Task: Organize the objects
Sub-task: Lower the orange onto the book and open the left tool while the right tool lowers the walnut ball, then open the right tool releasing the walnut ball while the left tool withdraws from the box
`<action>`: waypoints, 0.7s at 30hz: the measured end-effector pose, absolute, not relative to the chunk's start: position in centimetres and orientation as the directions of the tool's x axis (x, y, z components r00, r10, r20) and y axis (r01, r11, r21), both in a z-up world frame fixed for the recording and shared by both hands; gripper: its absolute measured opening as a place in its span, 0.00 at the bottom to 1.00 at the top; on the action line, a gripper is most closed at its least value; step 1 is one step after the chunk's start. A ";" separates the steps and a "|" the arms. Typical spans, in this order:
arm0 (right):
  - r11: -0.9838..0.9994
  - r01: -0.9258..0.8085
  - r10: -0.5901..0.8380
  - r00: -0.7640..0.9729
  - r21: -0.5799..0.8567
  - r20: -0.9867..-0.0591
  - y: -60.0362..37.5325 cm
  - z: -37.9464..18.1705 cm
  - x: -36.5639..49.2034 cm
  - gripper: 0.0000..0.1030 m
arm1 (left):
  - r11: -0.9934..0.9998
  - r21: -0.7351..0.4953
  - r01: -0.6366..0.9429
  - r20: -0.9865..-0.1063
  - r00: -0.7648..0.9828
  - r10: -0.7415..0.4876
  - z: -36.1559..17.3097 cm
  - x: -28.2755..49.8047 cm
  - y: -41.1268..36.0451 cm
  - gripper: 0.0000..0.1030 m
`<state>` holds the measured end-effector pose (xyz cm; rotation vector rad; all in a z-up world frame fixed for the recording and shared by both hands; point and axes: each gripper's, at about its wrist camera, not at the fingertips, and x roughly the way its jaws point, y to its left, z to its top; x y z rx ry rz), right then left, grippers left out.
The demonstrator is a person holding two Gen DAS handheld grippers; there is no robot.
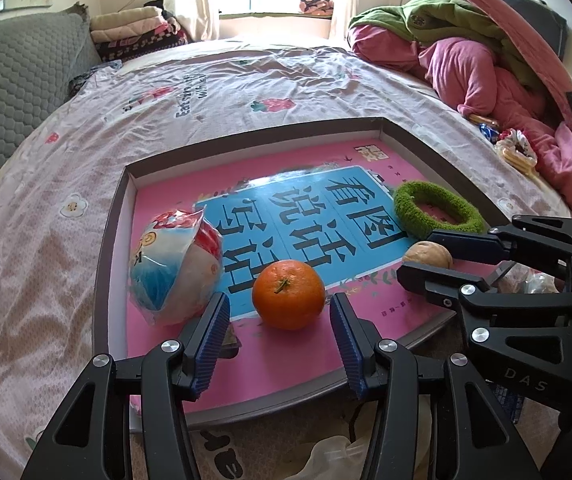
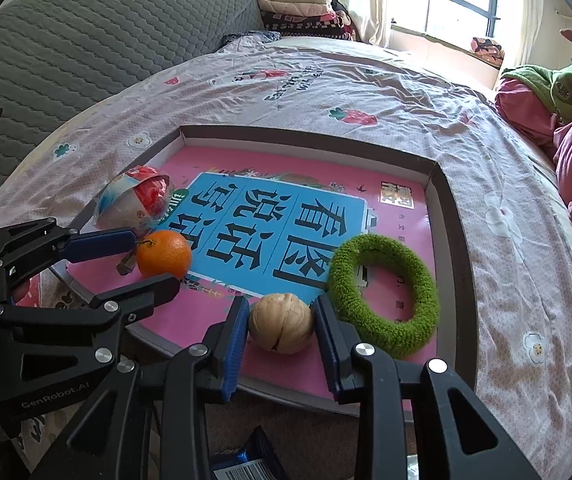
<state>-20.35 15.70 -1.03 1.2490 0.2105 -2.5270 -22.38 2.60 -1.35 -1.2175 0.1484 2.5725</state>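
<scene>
1. While both grippers reach over the near edge of a shallow grey tray (image 1: 113, 216) lying on the bed (image 1: 245, 76), the left gripper (image 1: 279, 312) has its fingers spread wide on either side of the orange (image 1: 288, 294), with a gap at each side and nothing held.
2. From the right wrist view, the right gripper (image 2: 281, 322) has its blue-padded fingers (image 2: 233, 344) set close around the walnut (image 2: 281, 323); the left pad looks to touch the shell, but whether the right one does I cannot tell.
3. The walnut sits on the pink and blue book (image 2: 286, 216) that lines the tray, near the tray's front edge.
4. Just beside the walnut on its right lies a green fuzzy ring (image 2: 386, 292), flat on the book.
5. A wrapped snack packet (image 1: 173, 268) rests at the tray's left side, just beside the orange.
6. Pink and green bedding (image 1: 466, 52) is heaped at the far right of the bed.
</scene>
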 end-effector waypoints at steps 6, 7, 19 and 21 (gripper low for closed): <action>-0.941 0.339 -0.219 -0.594 0.006 -0.774 15.9 -0.3 -20.1 0.32 | -0.956 -0.010 -0.294 -0.757 -0.623 0.200 -0.8 -21.9 2.5 0.52; -0.941 0.337 -0.223 -0.595 0.012 -0.772 15.9 -0.2 -20.1 0.33 | -0.956 -0.008 -0.292 -0.754 -0.626 0.198 -0.7 -21.8 2.4 0.52; -0.941 0.330 -0.278 -0.639 0.070 -0.717 16.5 1.3 -19.9 0.44 | -0.959 0.013 -0.281 -0.727 -0.662 0.184 0.3 -21.2 2.1 0.57; -0.942 0.329 -0.279 -0.650 0.070 -0.707 16.5 1.5 -19.8 0.44 | -0.960 0.016 -0.280 -0.723 -0.666 0.182 0.4 -21.1 2.0 0.57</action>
